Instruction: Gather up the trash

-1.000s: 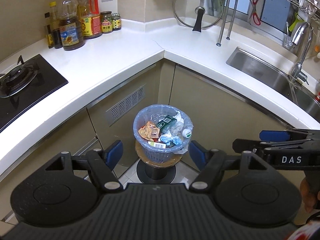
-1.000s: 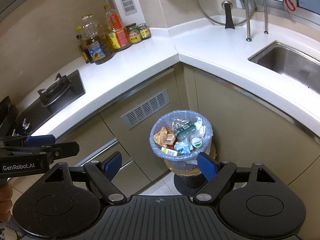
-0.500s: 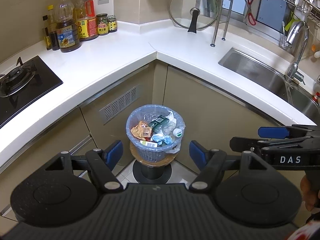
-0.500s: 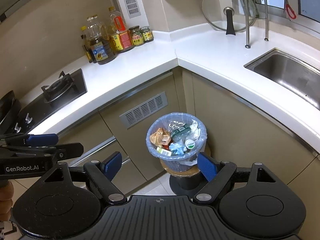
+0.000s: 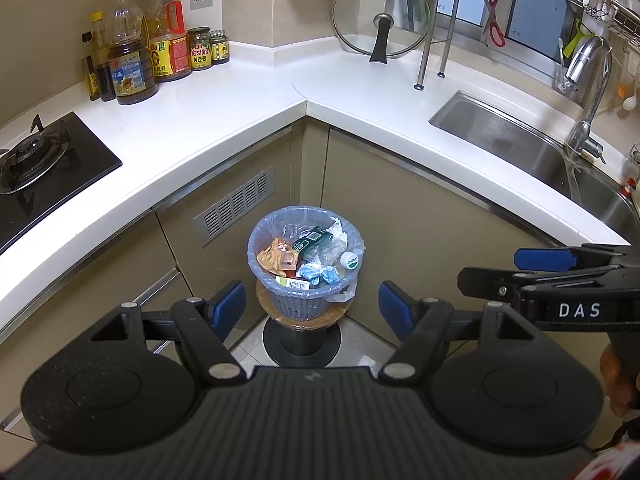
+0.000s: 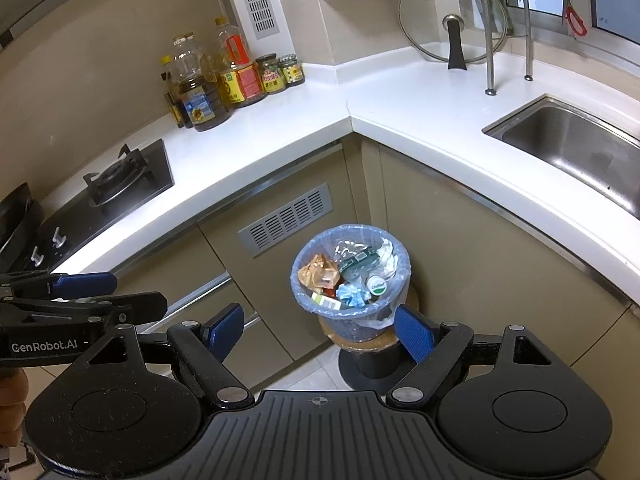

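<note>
Both tools sit spread wide w/ nothing between the pads: left tool (image 5: 312,306) and right tool (image 6: 319,332) are each released, empty, aimed down at the trash bin (image 5: 306,280). I see 1 bin, upright, mouth facing up, long axis vertical, standing on a round stool (image 5: 302,322) on the floor in the cabinet corner, below the white surface (image 5: 224,120). It's lined w/ a bluish bag (image 6: 310,304) folded over the rim. Inside I make out approx 1 orange wrapper (image 5: 276,258), 1 green-labelled pack (image 5: 310,240), 1 blue crumpled wad (image 5: 320,274), 1 white round cap (image 5: 351,260); the rest is a jumble, can't count it. Stool base is partly hidden behind my left tool's body. On the surface: oil bottles (image 5: 132,68) plus 2 small jars (image 5: 208,48), exact bottle count unclear as they overlap. 1 glass lid (image 5: 380,16) leans at the wall. Sink (image 5: 520,148) and hob (image 5: 32,160) are both cut off at frame edges.
</note>
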Tool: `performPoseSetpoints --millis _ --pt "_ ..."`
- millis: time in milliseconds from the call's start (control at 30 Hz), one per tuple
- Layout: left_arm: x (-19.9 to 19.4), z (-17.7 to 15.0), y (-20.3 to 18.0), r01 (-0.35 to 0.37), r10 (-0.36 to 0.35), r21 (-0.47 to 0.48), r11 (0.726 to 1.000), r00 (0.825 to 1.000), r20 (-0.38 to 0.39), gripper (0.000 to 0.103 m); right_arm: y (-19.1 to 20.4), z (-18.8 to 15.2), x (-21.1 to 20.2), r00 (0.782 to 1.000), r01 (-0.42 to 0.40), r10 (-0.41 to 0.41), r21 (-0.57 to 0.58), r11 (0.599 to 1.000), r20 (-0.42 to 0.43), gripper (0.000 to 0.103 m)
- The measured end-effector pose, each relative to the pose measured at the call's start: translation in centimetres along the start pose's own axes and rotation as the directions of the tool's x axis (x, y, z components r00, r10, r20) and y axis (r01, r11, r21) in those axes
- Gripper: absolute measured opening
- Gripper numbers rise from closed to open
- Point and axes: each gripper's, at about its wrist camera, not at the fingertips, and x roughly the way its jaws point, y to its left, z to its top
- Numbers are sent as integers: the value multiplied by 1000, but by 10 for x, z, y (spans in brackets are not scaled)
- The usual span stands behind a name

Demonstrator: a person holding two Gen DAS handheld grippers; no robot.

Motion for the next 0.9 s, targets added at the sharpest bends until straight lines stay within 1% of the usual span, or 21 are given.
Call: performPoseSetpoints --millis 900 --pt "-5 1 6 2 -2 4 1000 1000 4 72 3 0 4 1000 -1 1 -3 1000 -4 82"
